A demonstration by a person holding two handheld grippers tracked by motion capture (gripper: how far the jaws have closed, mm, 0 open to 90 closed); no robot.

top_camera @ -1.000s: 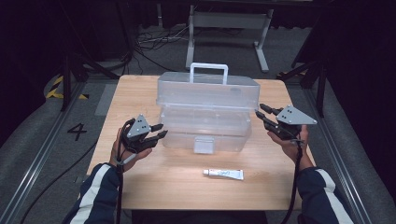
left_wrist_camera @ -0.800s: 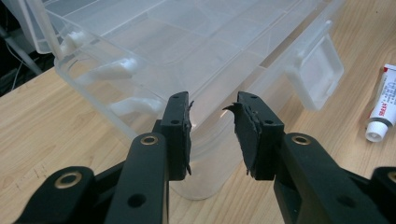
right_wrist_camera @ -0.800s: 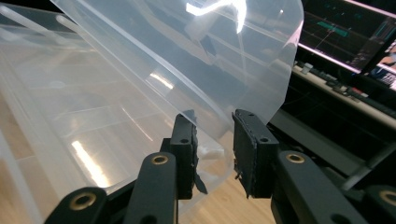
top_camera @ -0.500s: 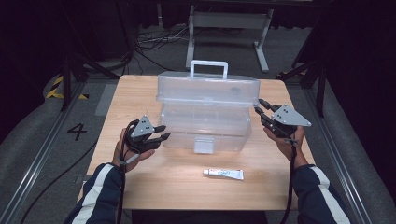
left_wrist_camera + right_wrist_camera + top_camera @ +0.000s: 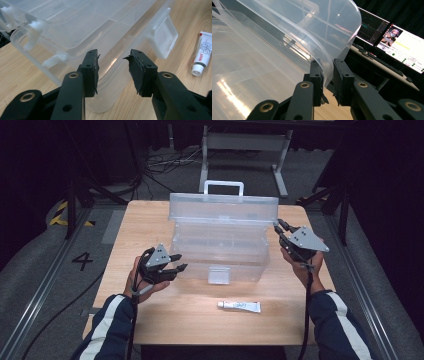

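Clear plastic toolbox [image 5: 222, 240], mid-worktop [image 5: 150, 220], lid raised. Right hand-held gripper [image 5: 327, 75] pinches the lid's right edge, seemingly propping it. Left hand-held gripper [image 5: 113, 68] gapes apart near front wall, empty. Tube [image 5: 239, 306] by front edge.

The left gripper [image 5: 172, 262] sits near-left, jaws spread apart and empty. The right gripper [image 5: 278, 226] reaches from the right, its jaws nearly together around a thin edge.
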